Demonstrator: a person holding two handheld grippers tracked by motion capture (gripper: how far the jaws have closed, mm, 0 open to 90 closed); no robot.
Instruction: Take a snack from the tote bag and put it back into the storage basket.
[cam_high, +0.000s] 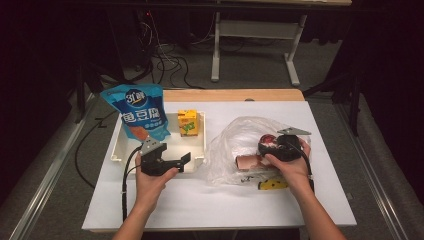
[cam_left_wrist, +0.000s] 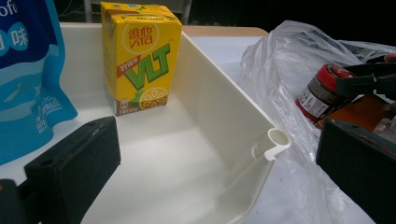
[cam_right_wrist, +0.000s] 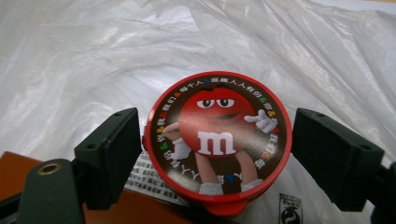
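The blue pouch (cam_left_wrist: 28, 79) is running off the left and top edges of the left gripper view, leaving its print cut short. The red-lidded tub (cam_right_wrist: 217, 142) is showing its lid to the right gripper view, while its body is staying hidden behind that lid. In the high view the tub (cam_high: 267, 140) is sitting behind crinkled clear plastic bag (cam_high: 235, 145), too small to read. A brown box (cam_right_wrist: 28, 163) is being cut off at the bottom left corner of the right gripper view. The yellow thing (cam_high: 272, 184) beside the right wrist is partly covered and too small to identify.
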